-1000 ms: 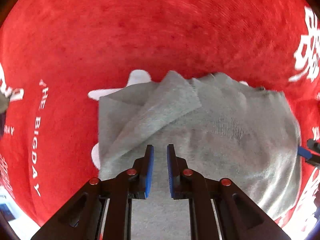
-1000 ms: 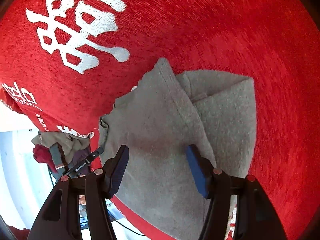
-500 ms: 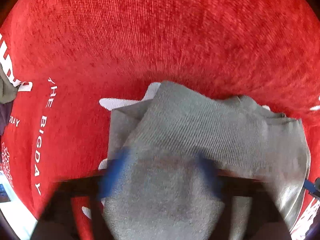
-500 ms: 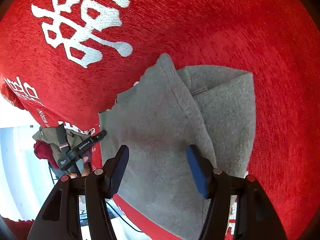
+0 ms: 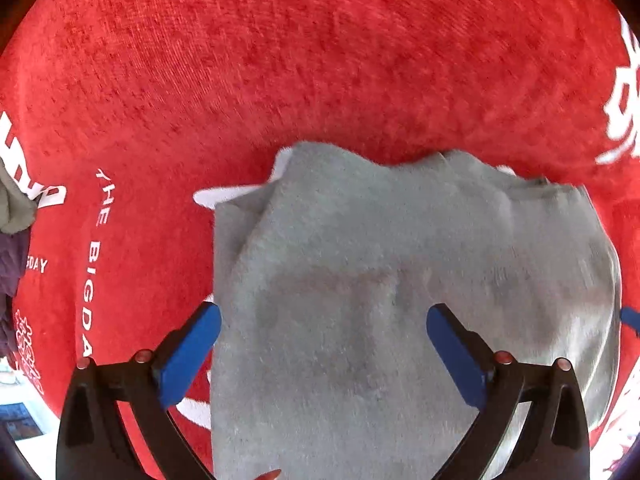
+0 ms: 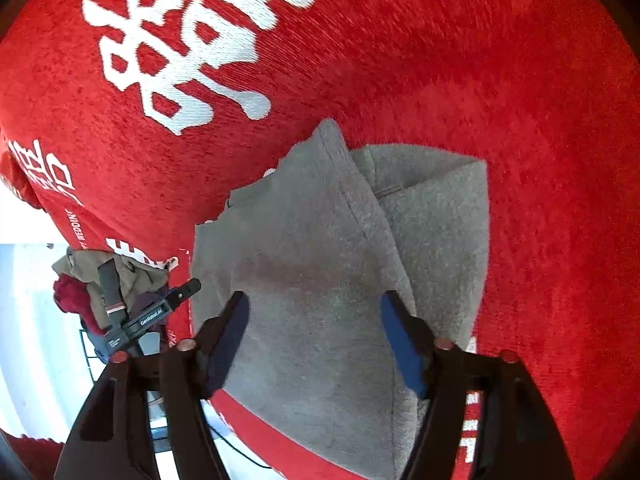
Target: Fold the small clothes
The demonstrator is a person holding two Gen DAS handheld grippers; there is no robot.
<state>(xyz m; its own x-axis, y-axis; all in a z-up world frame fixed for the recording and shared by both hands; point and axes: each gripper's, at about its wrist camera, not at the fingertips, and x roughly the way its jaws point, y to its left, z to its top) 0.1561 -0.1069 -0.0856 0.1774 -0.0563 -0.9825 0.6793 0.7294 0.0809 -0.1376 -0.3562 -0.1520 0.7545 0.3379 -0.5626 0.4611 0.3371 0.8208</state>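
A small grey knit garment (image 5: pixel 360 280) lies folded on a red cloth (image 5: pixel 320 60) with white lettering. My left gripper (image 5: pixel 323 320) points down over the garment's near part. Its jaws are opening wide, with grey cloth below them and nothing pressed by the blue pads (image 5: pixel 192 352). In the right wrist view the same garment (image 6: pixel 312 260) shows a folded flap with a ridge down its middle. Just above it hangs my right gripper (image 6: pixel 314 298), jaws opening too, pads clear of the fabric.
The red cloth's edge (image 6: pixel 256 436) runs just behind my right gripper, with pale floor beyond. A heap of other clothes (image 6: pixel 96 276) sits past that edge at the left, a black bar (image 6: pixel 156 312) in front of it. Large white characters (image 6: pixel 192 40) mark the far cloth.
The left jaws went from nearly shut to wide open, and the grey flap now lies spread over the garment. The right jaws widened a little.
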